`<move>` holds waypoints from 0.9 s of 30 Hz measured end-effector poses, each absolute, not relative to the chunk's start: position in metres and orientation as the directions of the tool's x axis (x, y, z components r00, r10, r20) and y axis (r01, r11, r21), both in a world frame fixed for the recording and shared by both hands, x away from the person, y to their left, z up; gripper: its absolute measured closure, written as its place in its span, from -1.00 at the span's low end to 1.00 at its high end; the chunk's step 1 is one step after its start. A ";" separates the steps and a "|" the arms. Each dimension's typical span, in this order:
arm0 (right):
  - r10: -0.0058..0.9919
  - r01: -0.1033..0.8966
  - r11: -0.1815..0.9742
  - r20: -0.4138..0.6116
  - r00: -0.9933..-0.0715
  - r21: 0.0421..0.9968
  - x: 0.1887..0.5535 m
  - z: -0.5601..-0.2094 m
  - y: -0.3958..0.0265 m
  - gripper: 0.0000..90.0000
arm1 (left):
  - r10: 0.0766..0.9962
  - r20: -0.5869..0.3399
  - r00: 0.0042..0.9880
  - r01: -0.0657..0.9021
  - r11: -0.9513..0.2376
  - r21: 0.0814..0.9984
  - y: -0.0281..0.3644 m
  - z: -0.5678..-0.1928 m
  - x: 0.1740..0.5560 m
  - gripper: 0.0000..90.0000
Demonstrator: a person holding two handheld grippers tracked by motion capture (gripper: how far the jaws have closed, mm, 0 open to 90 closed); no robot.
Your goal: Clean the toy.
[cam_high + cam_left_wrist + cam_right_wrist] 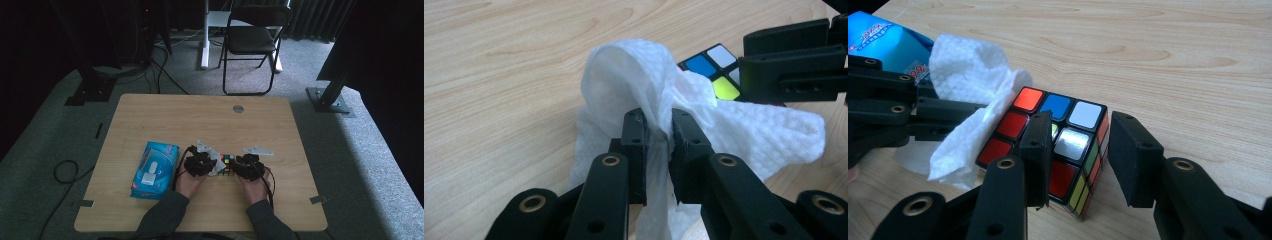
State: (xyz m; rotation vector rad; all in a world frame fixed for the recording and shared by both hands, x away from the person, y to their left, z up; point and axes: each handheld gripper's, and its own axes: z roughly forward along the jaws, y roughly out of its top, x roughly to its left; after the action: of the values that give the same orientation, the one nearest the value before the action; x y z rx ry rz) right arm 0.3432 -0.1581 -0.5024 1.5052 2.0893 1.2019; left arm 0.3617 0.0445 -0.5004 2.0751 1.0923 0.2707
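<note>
A white wipe (644,75) is pinched between the jaws of the left hand-held gripper (658,131), which are drawn in narrow on a bunched fold of it; the rest of the wipe billows up above the jaws and spreads out to the right. In the left gripper view the wipe is laid against the puzzle cube (716,70), whose blue, white and yellow tiles are seen just behind it.

In the right gripper view the puzzle cube (1058,145) is seen resting on the bench (1173,55), with the wipe (973,100) pressed against its left side. The right hand-held gripper (1075,150) is placed at the near right part of the cube: one jaw is set over the cube's top face and the other stands past its right edge, and a gap is seen between that jaw and the cube. Whether the cube is actually clamped cannot be told.

In the high view both hand-held grippers, left (199,164) and right (250,167), are held close together at the near middle of the bench (200,115), with the cube (228,164) between them. A blue packet of wipes (155,169) lies just to the left of the left hand (189,184).
</note>
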 end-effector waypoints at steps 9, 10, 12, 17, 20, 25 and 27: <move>0.882 0.635 0.094 0.232 -0.410 0.767 0.344 -0.503 -0.157 0.52 | 0.780 -0.142 0.610 0.605 -0.343 0.719 0.041 -0.498 0.369 0.76; 0.881 0.635 0.092 0.234 -0.410 0.767 0.344 -0.503 -0.158 0.53 | 0.783 -0.141 0.605 0.603 -0.336 0.724 0.041 -0.497 0.370 0.76; 0.881 0.636 0.087 0.239 -0.408 0.767 0.344 -0.503 -0.158 0.54 | 0.788 -0.145 0.599 0.603 -0.324 0.729 0.042 -0.495 0.373 0.76; 0.881 0.631 0.085 0.237 -0.409 0.771 0.344 -0.504 -0.157 0.56 | 0.789 -0.133 0.599 0.606 -0.339 0.720 0.040 -0.497 0.381 0.77; 0.882 0.629 0.080 0.239 -0.406 0.773 0.344 -0.504 -0.157 0.55 | 0.793 -0.132 0.595 0.606 -0.334 0.722 0.038 -0.500 0.380 0.80; 0.885 0.628 0.078 0.237 -0.402 0.774 0.344 -0.505 -0.156 0.55 | 0.796 -0.126 0.592 0.605 -0.336 0.722 0.037 -0.500 0.379 0.81; 0.885 0.629 0.076 0.238 -0.400 0.774 0.344 -0.505 -0.156 0.56 | 0.797 -0.125 0.591 0.605 -0.336 0.722 0.037 -0.500 0.379 0.81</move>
State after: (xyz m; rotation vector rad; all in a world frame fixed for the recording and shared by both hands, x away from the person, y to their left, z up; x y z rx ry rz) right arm 0.3437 -0.1562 -0.5046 1.5145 2.0640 1.2330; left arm 0.3794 0.0373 -0.5003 2.0627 1.1087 0.3229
